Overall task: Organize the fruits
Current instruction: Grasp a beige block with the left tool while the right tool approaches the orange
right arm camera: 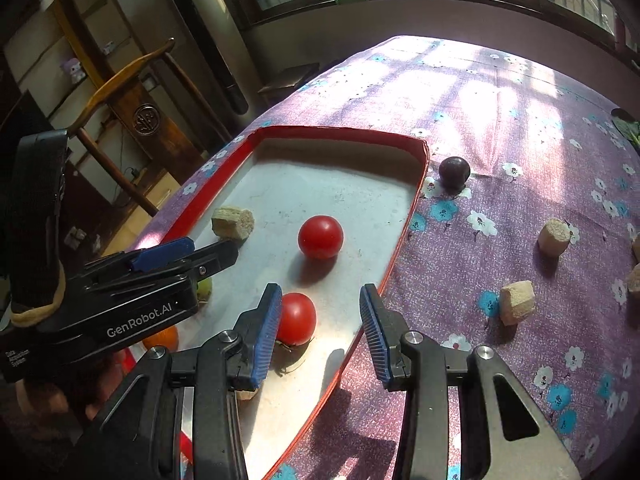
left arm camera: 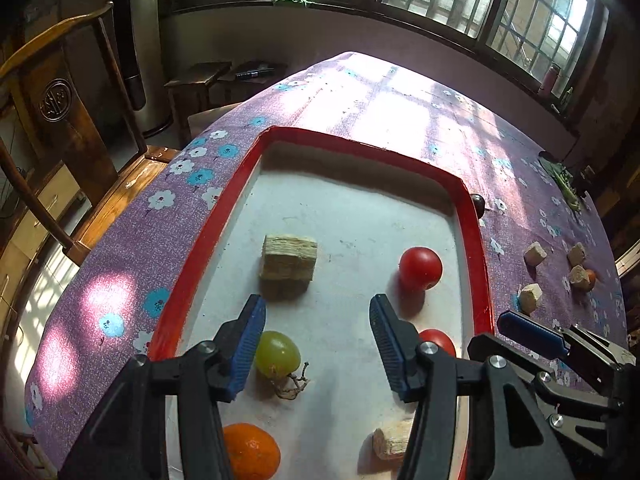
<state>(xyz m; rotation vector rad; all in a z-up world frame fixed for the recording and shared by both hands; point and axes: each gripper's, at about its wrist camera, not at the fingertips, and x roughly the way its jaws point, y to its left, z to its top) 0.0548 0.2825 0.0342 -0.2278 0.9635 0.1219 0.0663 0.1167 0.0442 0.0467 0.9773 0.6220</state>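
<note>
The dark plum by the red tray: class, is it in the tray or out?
Out. The dark plum sits on the purple floral tablecloth, just outside the red tray at its far corner.

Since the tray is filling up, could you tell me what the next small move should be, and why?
Probably swing the right gripper, whose jaws stand open and empty, toward the dark plum. It sits on the tablecloth just outside the red tray, while both tomatoes, the grape and the orange already lie inside.
</note>
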